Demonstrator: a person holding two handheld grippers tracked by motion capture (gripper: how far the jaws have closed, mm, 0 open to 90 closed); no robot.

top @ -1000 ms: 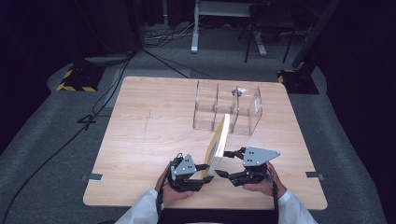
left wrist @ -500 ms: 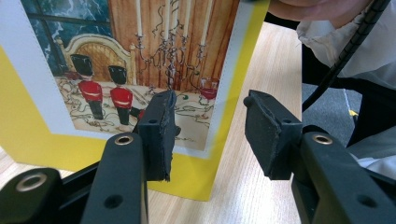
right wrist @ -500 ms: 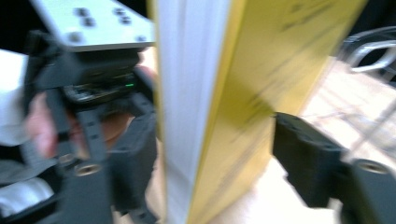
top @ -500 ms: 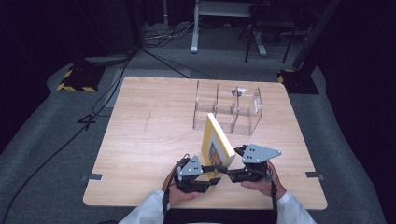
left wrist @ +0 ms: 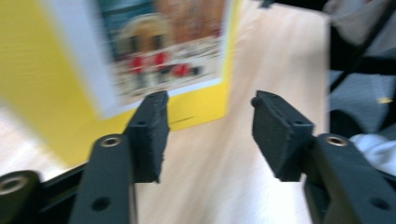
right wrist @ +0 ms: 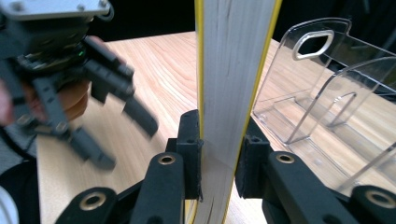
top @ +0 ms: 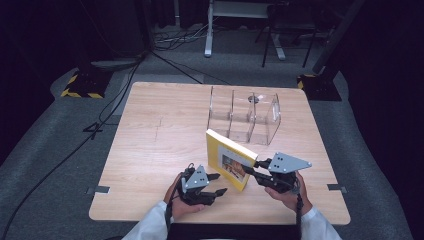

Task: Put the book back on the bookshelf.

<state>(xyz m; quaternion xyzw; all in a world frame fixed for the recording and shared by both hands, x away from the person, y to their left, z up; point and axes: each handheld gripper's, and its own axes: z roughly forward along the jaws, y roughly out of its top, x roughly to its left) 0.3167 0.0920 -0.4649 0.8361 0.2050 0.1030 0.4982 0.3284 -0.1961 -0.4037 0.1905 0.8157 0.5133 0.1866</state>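
Book: a yellow-covered volume is held upright on its edge, near the front of the wooden surface, just in front of the clear organizer.
Cover: a white-bordered picture panel with small red figures before a building is seen in the left gripper view, blurred.
Page block: pale grey-white pages between thin yellow cover edges are seen end-on in the right gripper view.
Right hand-held gripper: its jaws have just been closing and are clamped on the book, one pad against each cover.
Left hand-held gripper: its jaws have just been opening and stand apart, nothing gripped; the book is just beyond the pads.
Clear organizer: transparent, divided into compartments, placed behind the book.
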